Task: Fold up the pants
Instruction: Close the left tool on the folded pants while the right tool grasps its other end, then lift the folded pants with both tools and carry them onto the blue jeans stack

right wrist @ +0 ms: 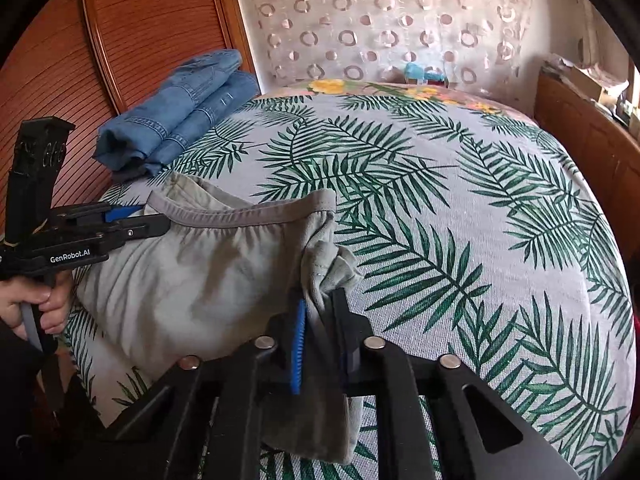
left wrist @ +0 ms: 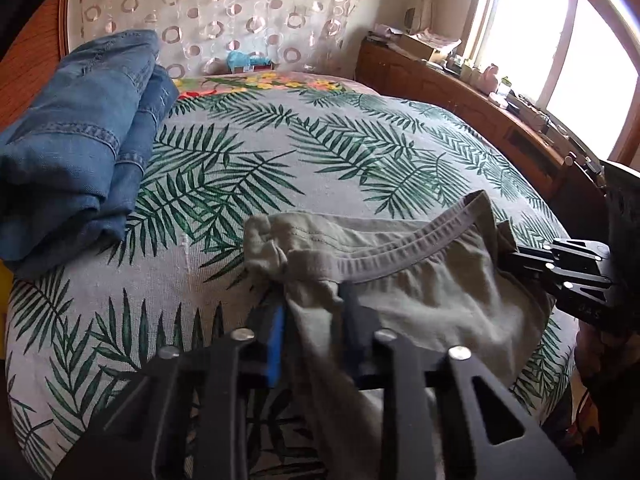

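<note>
Grey-olive pants (left wrist: 420, 280) with an elastic waistband hang between my two grippers above the palm-leaf bedspread (left wrist: 280, 152). My left gripper (left wrist: 312, 300) is shut on one bunched end of the waistband. My right gripper (right wrist: 320, 300) is shut on the other end of the pants (right wrist: 192, 272). Each gripper shows in the other's view: the right at the far right (left wrist: 516, 256), the left at the left edge (right wrist: 160, 220). The pant legs drop below the fingers, out of sight.
Folded blue jeans (left wrist: 80, 140) lie at the bed's far left, by a wooden headboard (right wrist: 120, 40). A wooden cabinet (left wrist: 460, 92) with clutter runs along the right under a bright window. A patterned curtain (right wrist: 380, 20) hangs behind the bed.
</note>
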Available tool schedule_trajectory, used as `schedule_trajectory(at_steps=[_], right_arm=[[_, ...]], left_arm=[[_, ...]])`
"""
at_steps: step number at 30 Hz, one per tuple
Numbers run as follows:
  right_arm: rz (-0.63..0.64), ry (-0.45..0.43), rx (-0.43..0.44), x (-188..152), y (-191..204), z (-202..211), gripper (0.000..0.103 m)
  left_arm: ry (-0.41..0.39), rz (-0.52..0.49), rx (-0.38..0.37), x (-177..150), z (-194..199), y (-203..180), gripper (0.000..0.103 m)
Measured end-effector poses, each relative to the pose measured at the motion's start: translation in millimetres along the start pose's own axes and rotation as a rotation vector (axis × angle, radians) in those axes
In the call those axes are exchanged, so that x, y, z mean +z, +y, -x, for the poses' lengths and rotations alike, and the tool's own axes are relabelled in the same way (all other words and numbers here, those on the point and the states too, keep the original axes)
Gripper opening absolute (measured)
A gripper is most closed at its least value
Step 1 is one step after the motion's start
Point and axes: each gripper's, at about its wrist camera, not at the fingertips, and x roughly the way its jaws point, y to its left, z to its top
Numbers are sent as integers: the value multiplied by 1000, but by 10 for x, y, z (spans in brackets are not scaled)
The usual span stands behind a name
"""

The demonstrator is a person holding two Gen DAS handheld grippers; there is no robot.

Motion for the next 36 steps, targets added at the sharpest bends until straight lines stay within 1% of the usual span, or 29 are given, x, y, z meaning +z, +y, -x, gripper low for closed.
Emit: schedule_trajectory(at_steps=[4,10,15,20,25,27,32,36], right_arm=[[0,-50,0,11,12,108,8],[27,-140,-1,118,73,383,8],[68,-197,1,326,125,543,8],[117,-247,6,640,202,604,8],[171,-273,18,986,313,501,8],[189,-274,28,1100,361,441,8],[242,-277,51,1434,442,151,8],[281,-276,67,1704,403,-143,8]], left_arm=[[-58,-18,2,26,183,-85,16],[-195,-23,4,151,680,-190,15],[-291,-33,25,332,1044,-180,15],[-347,-46,61,514,1215,-69,15],[-382,-35,110,716,1302,119,15],[-394,-24,128,789,1325,252,15],[-403,5,172,926,1316,560,15],[-408,27,208,1020,1266,783,15]])
